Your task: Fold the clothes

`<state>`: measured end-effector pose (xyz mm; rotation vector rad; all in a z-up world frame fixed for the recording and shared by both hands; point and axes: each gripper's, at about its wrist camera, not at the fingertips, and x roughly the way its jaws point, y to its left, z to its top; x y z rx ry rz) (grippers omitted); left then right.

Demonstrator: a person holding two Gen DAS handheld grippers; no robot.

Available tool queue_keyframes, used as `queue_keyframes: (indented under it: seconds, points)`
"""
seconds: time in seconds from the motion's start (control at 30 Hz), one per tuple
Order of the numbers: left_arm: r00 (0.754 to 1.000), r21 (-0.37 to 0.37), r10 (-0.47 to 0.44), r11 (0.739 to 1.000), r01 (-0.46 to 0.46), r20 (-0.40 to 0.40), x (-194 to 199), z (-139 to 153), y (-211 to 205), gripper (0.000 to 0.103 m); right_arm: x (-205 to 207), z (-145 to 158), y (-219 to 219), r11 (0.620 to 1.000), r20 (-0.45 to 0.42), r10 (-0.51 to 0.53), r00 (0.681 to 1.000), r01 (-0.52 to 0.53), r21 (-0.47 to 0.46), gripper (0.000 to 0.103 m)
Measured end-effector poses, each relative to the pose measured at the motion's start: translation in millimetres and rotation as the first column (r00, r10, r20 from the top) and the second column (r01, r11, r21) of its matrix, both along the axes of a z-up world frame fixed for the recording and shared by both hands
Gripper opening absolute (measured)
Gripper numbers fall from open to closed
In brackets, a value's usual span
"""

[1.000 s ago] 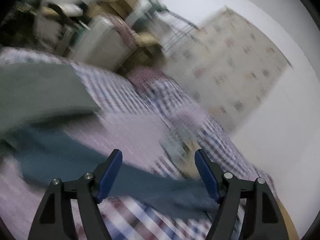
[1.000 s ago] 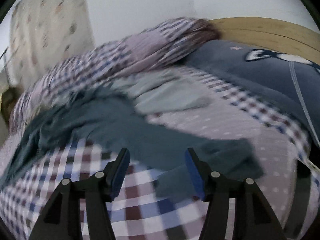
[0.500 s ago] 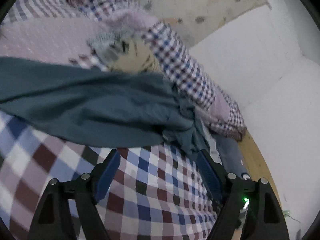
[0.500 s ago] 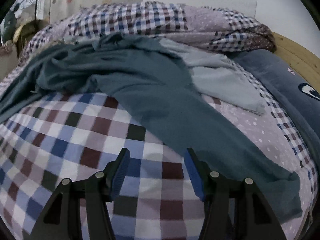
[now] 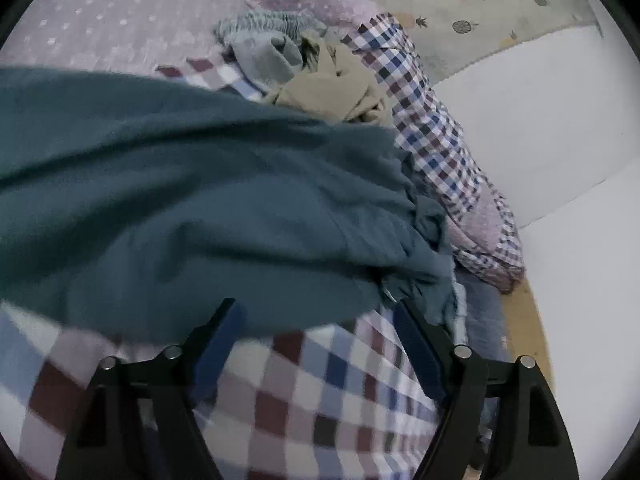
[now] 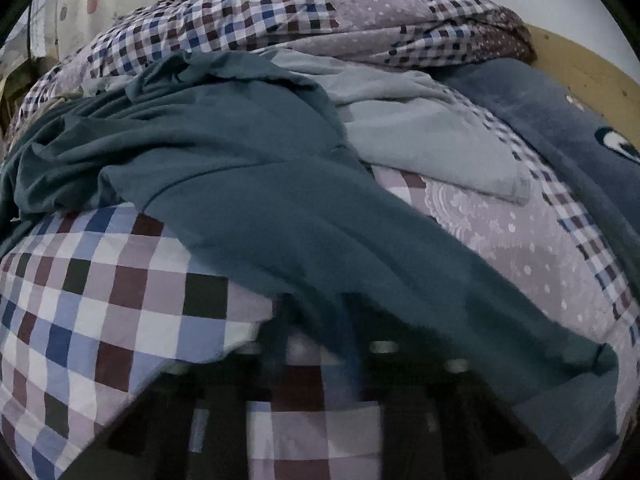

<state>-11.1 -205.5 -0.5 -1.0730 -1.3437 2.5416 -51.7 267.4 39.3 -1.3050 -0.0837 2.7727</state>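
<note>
Under and ahead of both sets of jaws, a big checked bed cover (image 5: 320, 408). On top of it, a long teal garment (image 6: 280, 208), loose and wrinkly, not folded. Just ahead of the left gripper (image 5: 316, 344), with its edge close to the tips. Right across the front of the right gripper (image 6: 320, 360) too. Farther ahead of the right jaws and a bit to their right, a grey garment (image 6: 420, 132), rumpled and partly under the teal one. Far ahead of the left jaws, a small tan garment (image 5: 332, 92) in a bunch. No neat folded pile anywhere in sight. Looks like all three need folding. Left jaws wide apart, holding nothing. Right jaws too blurry and dark: cannot tell if apart or pinching the teal cloth.
</note>
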Motion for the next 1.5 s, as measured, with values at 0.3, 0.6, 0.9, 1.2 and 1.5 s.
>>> queue_keyframes:
  seconds: [0.3,0.6,0.9,1.2,1.5]
  points:
    - [0.988,-0.013,0.154,0.988,-0.154,-0.007,14.2,2.6,-34.0,0.0,26.8,62.0,20.3,0.997,-0.252,-0.071,0.965,0.076,0.01,0.002]
    - [0.975,0.073,0.193,0.98,-0.186,-0.111,31.9,30.5,-60.0,0.0,60.0,129.6,48.4,0.982,-0.453,-0.187,0.872,0.151,-0.113,0.002]
    - [0.989,0.032,-0.043,0.999,0.039,0.144,-3.0,-1.6,3.0,0.023,49.1,103.3,103.7,0.905,-0.285,-0.422,0.86,0.381,-0.191,0.002]
    - [0.989,0.112,0.029,0.993,-0.045,0.142,8.9,-2.4,4.2,0.062,27.3,84.8,27.3,0.988,-0.276,-0.024,0.961,-0.019,-0.151,0.053]
    - [0.957,0.142,0.138,0.974,-0.178,0.255,14.0,1.7,-5.6,0.066,21.2,55.8,-29.1,0.982,-0.224,0.114,0.968,-0.145,-0.124,0.053]
